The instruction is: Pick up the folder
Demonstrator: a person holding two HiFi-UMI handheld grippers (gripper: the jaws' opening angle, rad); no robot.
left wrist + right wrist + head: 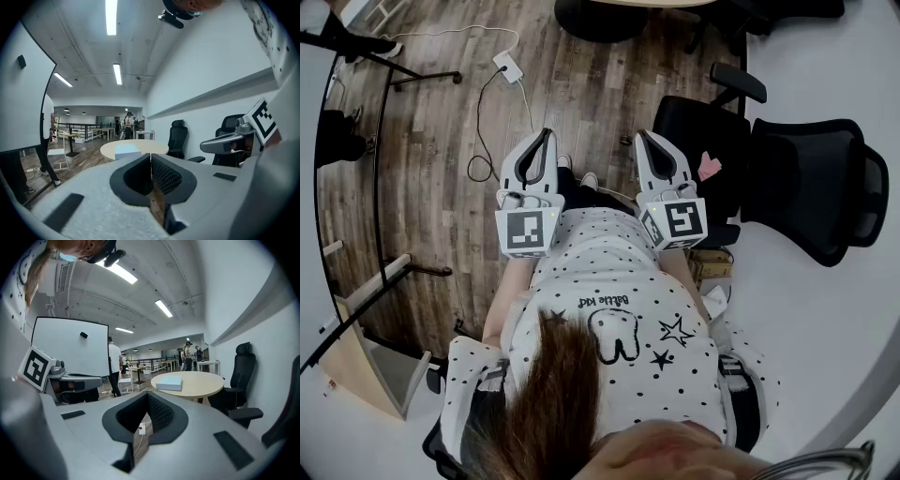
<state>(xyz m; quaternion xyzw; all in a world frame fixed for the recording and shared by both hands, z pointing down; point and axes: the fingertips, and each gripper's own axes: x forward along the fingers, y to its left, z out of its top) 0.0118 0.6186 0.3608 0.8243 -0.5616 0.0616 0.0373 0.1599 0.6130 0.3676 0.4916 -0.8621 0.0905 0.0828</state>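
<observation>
nothing done yet — the left gripper (546, 134) and right gripper (645, 137) are both pressed together and empty; the pale blue folder (169, 383) lies on the round table (206, 379), well ahead — untouched

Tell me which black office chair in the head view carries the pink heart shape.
The nearer chair, beside the right gripper: the pink heart sits on it. The mesh-backed chair farther right has none.

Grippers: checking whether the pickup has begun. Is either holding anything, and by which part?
Nothing is held. Left gripper and right gripper are shut, empty; the folder lies on the round table ahead.
</observation>
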